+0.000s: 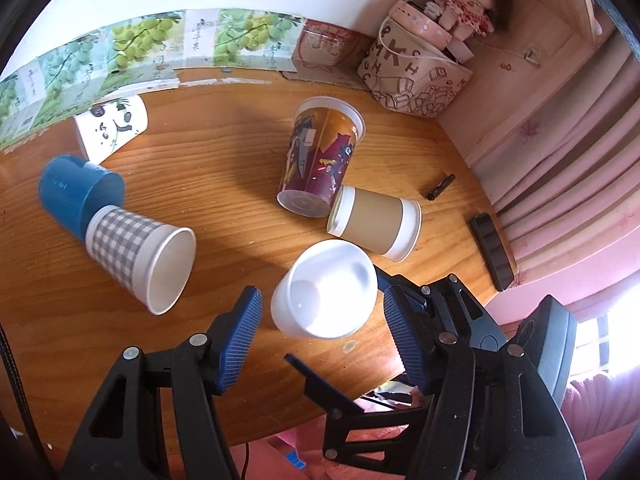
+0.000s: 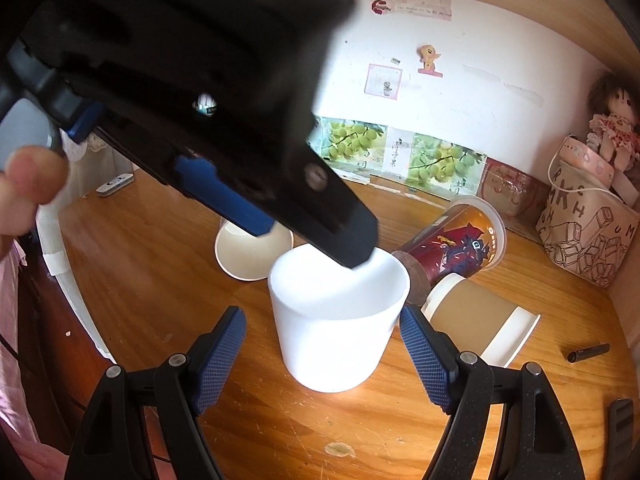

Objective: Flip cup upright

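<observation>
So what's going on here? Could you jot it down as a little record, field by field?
Surface: wooden table
Upright cup: plain white cup, mouth up, standing on the table
Left hand-held gripper: open, fingers either side of the white cup
Right hand-held gripper: open, also straddling the white cup
Cups on their sides: checked cup, brown-sleeved cup, printed tall cup, blue cup
Clutter: doll, patterned bag

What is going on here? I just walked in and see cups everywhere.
A person holds a gripper in each hand over a wooden table. The white cup stands upright between the open right gripper and the open left gripper. The checkered cup, brown-sleeved cup and printed cup lie on their sides.
</observation>
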`<state>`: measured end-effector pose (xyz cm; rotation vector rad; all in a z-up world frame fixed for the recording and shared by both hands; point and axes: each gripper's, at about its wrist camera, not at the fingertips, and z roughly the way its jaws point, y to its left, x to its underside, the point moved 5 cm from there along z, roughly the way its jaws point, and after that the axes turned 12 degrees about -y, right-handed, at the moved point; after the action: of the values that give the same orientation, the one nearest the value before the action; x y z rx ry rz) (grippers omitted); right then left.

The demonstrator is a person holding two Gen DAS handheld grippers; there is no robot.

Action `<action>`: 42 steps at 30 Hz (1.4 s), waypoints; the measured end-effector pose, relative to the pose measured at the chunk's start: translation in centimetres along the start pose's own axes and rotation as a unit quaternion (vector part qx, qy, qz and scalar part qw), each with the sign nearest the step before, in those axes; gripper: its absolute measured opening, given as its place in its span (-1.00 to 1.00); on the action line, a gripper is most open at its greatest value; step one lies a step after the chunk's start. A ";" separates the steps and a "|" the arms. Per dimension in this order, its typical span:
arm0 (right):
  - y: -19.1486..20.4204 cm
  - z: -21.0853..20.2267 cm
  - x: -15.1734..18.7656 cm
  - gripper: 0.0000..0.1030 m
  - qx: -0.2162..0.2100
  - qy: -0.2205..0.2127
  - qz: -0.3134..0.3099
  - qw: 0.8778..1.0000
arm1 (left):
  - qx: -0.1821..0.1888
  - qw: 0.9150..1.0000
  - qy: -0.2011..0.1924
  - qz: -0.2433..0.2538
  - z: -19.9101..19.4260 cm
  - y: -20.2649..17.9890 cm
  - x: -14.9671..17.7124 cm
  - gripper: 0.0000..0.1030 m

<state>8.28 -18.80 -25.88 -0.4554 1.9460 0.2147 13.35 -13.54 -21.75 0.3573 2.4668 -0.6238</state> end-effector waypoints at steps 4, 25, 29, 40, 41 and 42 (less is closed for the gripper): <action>0.0 -0.1 -0.4 0.55 -0.004 0.010 0.000 1.000 | -0.018 1.000 -0.016 -0.020 -1.2 1.0 0.2 0.43; -3.0 -5.1 -7.3 0.66 -0.025 0.116 0.051 0.992 | -0.204 0.960 -0.142 -0.132 -10.6 3.5 1.5 0.71; -4.7 -7.4 -9.5 0.81 0.010 0.126 0.109 0.986 | -0.210 0.957 -0.160 -0.123 -12.2 2.0 0.7 0.88; -5.6 -12.3 -12.8 0.99 0.073 0.075 0.174 0.979 | -0.265 0.922 -0.252 -0.125 -16.6 -0.3 -0.2 0.98; -5.6 -12.7 -12.9 0.99 0.079 0.066 0.175 0.979 | -0.272 0.921 -0.255 -0.115 -16.7 -0.5 -0.1 0.98; -5.6 -12.9 -13.0 0.99 0.085 0.059 0.176 0.979 | -0.280 0.919 -0.256 -0.105 -16.8 -0.8 0.0 0.98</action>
<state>4.30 -25.69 -8.47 -0.0088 2.1319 0.2495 5.40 -5.77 -9.18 -0.2712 2.0570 -0.0472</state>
